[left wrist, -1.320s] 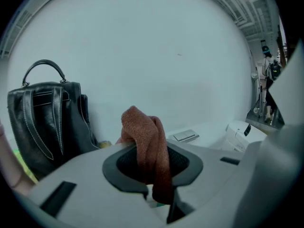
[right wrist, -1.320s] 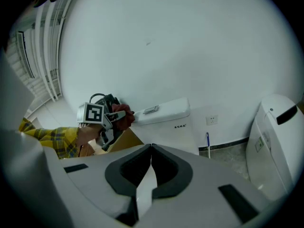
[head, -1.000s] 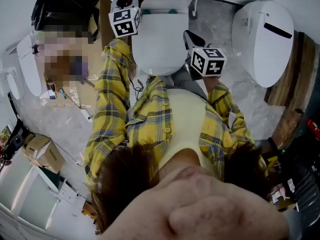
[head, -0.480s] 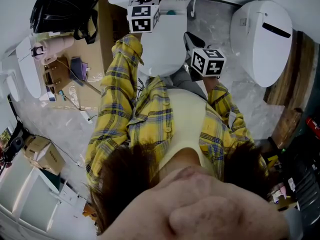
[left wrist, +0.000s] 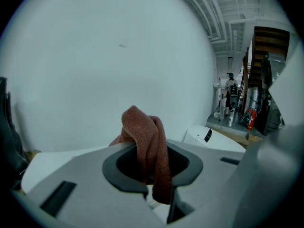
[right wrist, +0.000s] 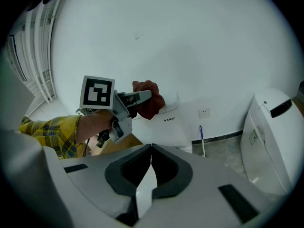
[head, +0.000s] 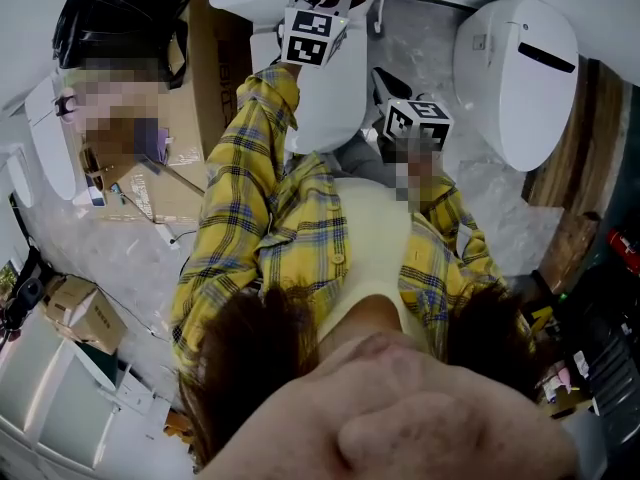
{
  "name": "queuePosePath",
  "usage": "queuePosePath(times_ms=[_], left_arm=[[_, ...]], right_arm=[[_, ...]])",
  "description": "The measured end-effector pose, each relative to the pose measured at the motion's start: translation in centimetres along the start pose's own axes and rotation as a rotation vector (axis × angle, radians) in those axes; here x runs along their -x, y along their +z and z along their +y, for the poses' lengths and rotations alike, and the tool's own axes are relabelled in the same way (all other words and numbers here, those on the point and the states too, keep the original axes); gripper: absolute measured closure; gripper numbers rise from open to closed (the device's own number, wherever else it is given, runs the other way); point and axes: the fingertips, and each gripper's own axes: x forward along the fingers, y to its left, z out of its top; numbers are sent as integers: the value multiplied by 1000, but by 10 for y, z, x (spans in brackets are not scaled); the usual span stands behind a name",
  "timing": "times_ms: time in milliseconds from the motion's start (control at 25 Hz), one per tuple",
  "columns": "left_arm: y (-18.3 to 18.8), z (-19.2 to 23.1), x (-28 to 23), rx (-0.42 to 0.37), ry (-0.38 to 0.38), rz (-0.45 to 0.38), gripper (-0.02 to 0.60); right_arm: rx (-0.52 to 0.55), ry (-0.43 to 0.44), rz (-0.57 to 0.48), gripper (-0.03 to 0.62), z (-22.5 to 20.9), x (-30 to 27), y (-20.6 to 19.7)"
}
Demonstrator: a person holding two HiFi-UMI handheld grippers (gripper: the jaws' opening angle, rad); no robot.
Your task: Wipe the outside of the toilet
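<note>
My left tool (left wrist: 153,172) is clamped on a reddish-brown cloth (left wrist: 144,137), which bunches up between its jaws and hangs down through them. In the right tool's view, the cloth sits at the top edge of the toilet (head: 325,98), at the cistern, close to the white wall (left wrist: 95,56) behind the toilet. I cannot tell whether the cloth presses on the porcelain. My yellow plaid sleeve (head: 240,188) stretches over the toilet's closed lid and covers the toilet's left side in the head view.

My right tool (right wrist: 151,159) has its jaws together with nothing between them. It hovers above the near right edge of the toilet, pointing toward the cistern.

To the right of the toilet, a thin blue-handled brush (right wrist: 201,137) leans against the wall, with a wall socket (right wrist: 204,113) above it. Farther right of the toilet stands a second white toilet (head: 515,68). To the left of the toilet is a cardboard box (head: 215,68), and beyond that a black bag (head: 120,8).
</note>
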Motion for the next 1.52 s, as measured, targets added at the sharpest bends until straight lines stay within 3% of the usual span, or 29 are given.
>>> queuePosePath(times_ms=[480, 600, 1000, 1280, 1520], left_arm=[[2, -61, 13, -13, -212, -41, 485], [3, -65, 29, -14, -230, -62, 485], [-2, -8, 93, 56, -88, -140, 485], [-30, 42, 132, 132, 46, -127, 485], [-58, 78, 168, 149, 156, -103, 485]], right_arm=[[-1, -2, 2, 568, 4, 0, -3], [1, 1, 2, 568, 8, -2, -4], [24, 24, 12, 568, 30, -17, -4], [40, 40, 24, 568, 42, -24, -6], [41, 39, 27, 568, 46, -25, -10]])
